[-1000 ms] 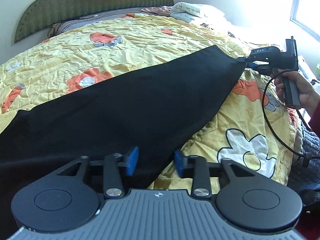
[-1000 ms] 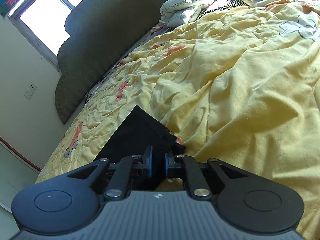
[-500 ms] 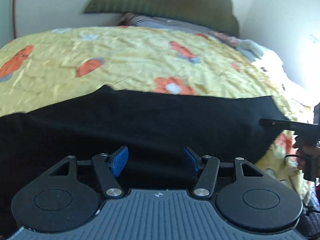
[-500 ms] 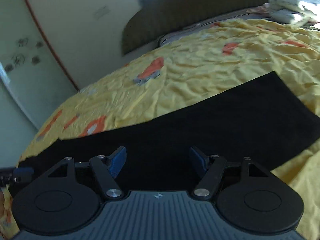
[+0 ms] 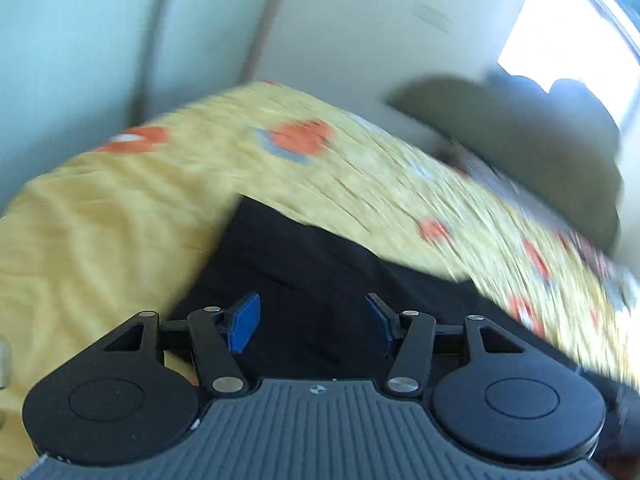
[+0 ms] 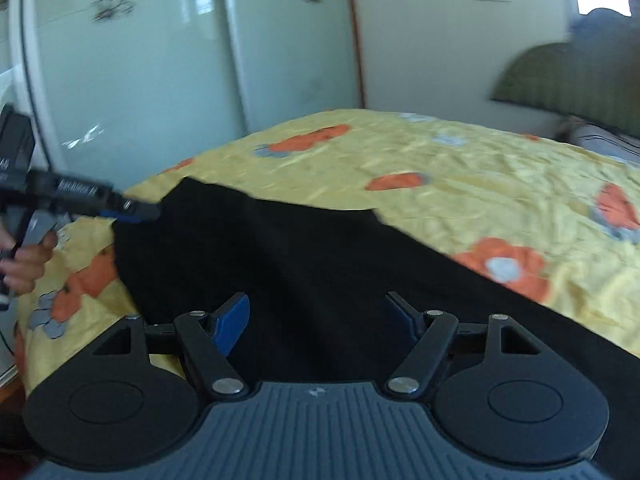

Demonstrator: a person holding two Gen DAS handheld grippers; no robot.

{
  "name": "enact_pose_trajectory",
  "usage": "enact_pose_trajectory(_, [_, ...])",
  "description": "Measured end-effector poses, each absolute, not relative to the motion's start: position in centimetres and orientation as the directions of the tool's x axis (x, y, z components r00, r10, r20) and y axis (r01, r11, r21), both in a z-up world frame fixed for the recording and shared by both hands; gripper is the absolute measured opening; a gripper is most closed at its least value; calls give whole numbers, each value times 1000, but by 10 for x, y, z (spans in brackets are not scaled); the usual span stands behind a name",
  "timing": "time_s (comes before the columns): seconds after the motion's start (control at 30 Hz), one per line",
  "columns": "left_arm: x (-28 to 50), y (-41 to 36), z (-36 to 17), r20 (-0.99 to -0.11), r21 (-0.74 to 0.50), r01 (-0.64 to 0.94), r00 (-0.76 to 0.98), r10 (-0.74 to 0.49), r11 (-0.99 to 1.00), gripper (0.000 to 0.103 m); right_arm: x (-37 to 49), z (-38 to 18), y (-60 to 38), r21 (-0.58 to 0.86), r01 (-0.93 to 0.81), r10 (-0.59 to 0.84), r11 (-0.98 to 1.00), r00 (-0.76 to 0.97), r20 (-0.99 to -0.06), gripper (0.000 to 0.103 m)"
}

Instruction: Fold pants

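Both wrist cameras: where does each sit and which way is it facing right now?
Left wrist: on the left gripper, jaws open, facing the black pants and blurred yellow quilt.
Right wrist: on the right gripper, jaws open, facing the pants, wardrobe doors, left gripper and hand.
Shared: pants, quilt, headboard.

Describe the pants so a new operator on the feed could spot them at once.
Find the bed covered by the yellow quilt printed with orange flowers, in front of the pale sliding doors. Across its near side lies a long flat stretch of cloth: the pants. They are plain solid black, the only dark, unpatterned thing on the quilt.
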State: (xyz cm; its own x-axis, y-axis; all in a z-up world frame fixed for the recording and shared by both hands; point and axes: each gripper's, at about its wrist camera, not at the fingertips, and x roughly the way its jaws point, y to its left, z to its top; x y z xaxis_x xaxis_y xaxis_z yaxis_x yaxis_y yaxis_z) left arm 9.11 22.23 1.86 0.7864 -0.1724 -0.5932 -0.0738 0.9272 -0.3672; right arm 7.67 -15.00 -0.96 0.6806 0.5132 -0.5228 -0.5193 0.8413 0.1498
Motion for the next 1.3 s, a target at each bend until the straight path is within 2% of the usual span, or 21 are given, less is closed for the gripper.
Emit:
enact_pose_trajectory(0.1, [93, 250, 20, -632, -411, -174, 762, -142, 895, 60, 77, -6, -83, 141, -669, 632, 729, 581, -512, 73])
enact_pose_trajectory(0.2, [91, 258, 10, -661, -455, -205, 730, -174, 867, 56, 71, -2, -27, 13, -767, 669, 642, 552, -497, 72])
enact_pose_trajectory(0.27, [90, 259, 4, -664, -474, -214, 724, -186, 854, 56, 67, -4, 6, -103, -784, 645, 612, 570, -508, 62])
enact_pose_trajectory(0.3, [87, 259, 2, -659, -476, -218, 730, -182, 852, 54, 65, -7, 19, -149, -791, 634, 594, 574, -519, 51])
enact_pose_trajectory(0.33, [87, 258, 1, -656, -469, -218, 734, -173, 856, 47, 64, -10, 31, -182, -799, 627, 573, 570, -531, 41])
enact_pose_trajectory(0.37, [87, 255, 0, -663, -442, -217, 732, -155, 870, 42, 65, -17, 40, -199, -807, 617, 555, 561, -553, 35])
enact_pose_trajectory(0.4, [88, 252, -1, -680, -392, -222, 723, -119, 893, 29, 68, -24, 46, -190, -816, 608, 546, 542, -581, 32])
enact_pose_trajectory(0.43, [88, 249, -4, -695, -331, -233, 715, -69, 915, 23, 73, -31, 51, -162, -820, 604, 548, 523, -602, 33])
enact_pose_trajectory(0.53, [82, 243, 0, -689, -197, -267, 722, 61, 943, 22, 71, -31, 46, -128, -828, 629, 546, 506, -590, 36])
enact_pose_trajectory(0.63, [76, 226, 16, -645, -122, -217, 759, 89, 968, 24, 66, -10, 2, 35, -819, 706, 573, 471, -528, 34])
enact_pose_trajectory(0.67, [77, 218, 20, -637, -111, -185, 767, 73, 976, 26, 64, -3, -20, 69, -787, 705, 613, 506, -497, 34])
enact_pose_trajectory(0.7, [77, 208, 24, -635, -111, -146, 772, 43, 983, 34, 62, 1, -43, 91, -745, 685, 661, 550, -477, 34])
enact_pose_trajectory(0.73, [79, 196, 27, -631, -121, -100, 776, 1, 988, 46, 61, 3, -67, 99, -684, 640, 723, 609, -468, 34])
enact_pose_trajectory(0.8, [82, 165, 29, -619, -136, -1, 781, -84, 991, 57, 59, 2, -121, 86, -517, 490, 851, 727, -481, 34])
enact_pose_trajectory(0.97, [94, 66, 15, -633, -105, 247, 730, -256, 963, 61, 56, -28, -251, 187, -135, 221, 973, 781, -584, 38])
enact_pose_trajectory(1.03, [97, 26, 3, -649, -125, 337, 683, -334, 933, 61, 54, -49, -292, 133, 10, 76, 991, 774, -628, 39])
enact_pose_trajectory(1.1, [93, -6, -5, -658, -120, 403, 651, -377, 907, 62, 31, -48, -327, 147, 165, -47, 975, 803, -594, 42])
enact_pose_trajectory(1.2, [86, -39, -20, -674, -88, 465, 623, -396, 881, 62, -21, -35, -381, 345, 253, -53, 904, 867, -496, 51])
enact_pose_trajectory(1.3, [83, -57, -36, -700, -54, 486, 605, -380, 873, 64, -61, -42, -427, 498, 374, -95, 782, 862, -498, 53])
